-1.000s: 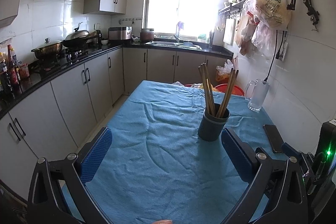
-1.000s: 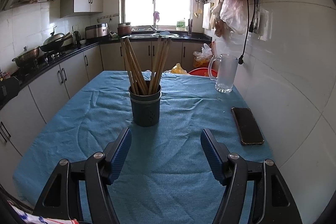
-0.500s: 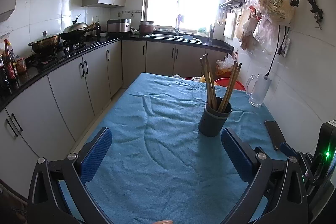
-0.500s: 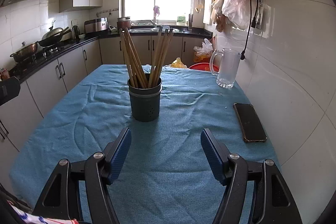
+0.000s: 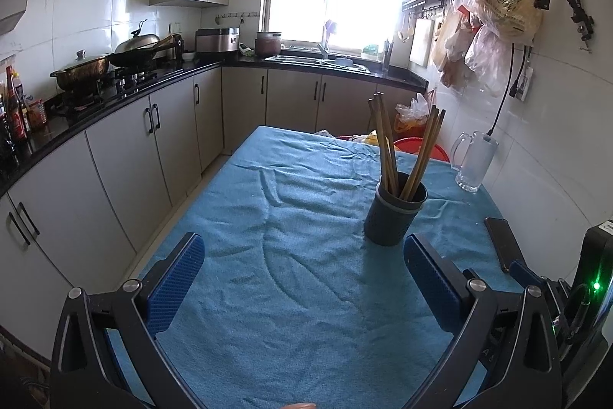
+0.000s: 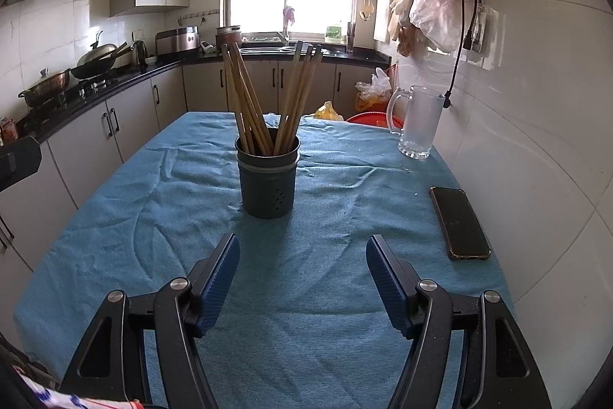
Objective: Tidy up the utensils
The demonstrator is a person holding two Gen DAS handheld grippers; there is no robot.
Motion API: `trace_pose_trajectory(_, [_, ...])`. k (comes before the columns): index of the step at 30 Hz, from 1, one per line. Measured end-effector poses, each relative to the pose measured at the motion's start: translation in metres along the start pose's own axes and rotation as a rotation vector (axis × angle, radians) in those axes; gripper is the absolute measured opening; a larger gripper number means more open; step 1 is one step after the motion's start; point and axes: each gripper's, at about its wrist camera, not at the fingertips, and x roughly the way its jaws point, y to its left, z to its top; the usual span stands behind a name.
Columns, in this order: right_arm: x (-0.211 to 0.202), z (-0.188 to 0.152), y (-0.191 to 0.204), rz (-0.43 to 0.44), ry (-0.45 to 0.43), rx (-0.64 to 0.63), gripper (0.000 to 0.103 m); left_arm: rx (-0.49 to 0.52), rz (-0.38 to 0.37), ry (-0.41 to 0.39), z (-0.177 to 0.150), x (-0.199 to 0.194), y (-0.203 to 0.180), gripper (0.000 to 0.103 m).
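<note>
A dark grey utensil holder (image 6: 268,175) stands upright on the blue tablecloth (image 6: 325,275), with several wooden chopsticks (image 6: 249,102) leaning in it. It also shows in the left wrist view (image 5: 394,211), its chopsticks (image 5: 387,144) fanned out. My right gripper (image 6: 302,255) is open and empty, a short way in front of the holder. My left gripper (image 5: 302,259) is open and empty, with the holder just beyond its right finger (image 5: 429,271).
A black phone (image 6: 459,221) lies on the cloth at the right near the wall. A glass mug (image 6: 415,121) stands at the far right corner. A red basin (image 6: 375,119) sits behind the table. Kitchen counters run along the left.
Both cameras have tilted up and pulled back slightly, so the holder sits a little farther and lower in each view. Both grippers stay open and empty.
</note>
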Motion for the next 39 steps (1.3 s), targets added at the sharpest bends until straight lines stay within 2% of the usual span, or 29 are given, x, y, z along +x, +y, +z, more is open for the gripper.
trace_pose_trajectory(28, [0.005, -0.003, 0.002, -0.001, 0.006, -0.008, 0.074, 0.009, -0.003, 0.029, -0.007, 0.010, -0.002, 0.103])
trace_pose_trajectory(39, [0.012, -0.011, -0.005, 0.001, 0.024, -0.002, 0.075, 0.021, -0.007, 0.066, -0.011, 0.021, -0.007, 0.103])
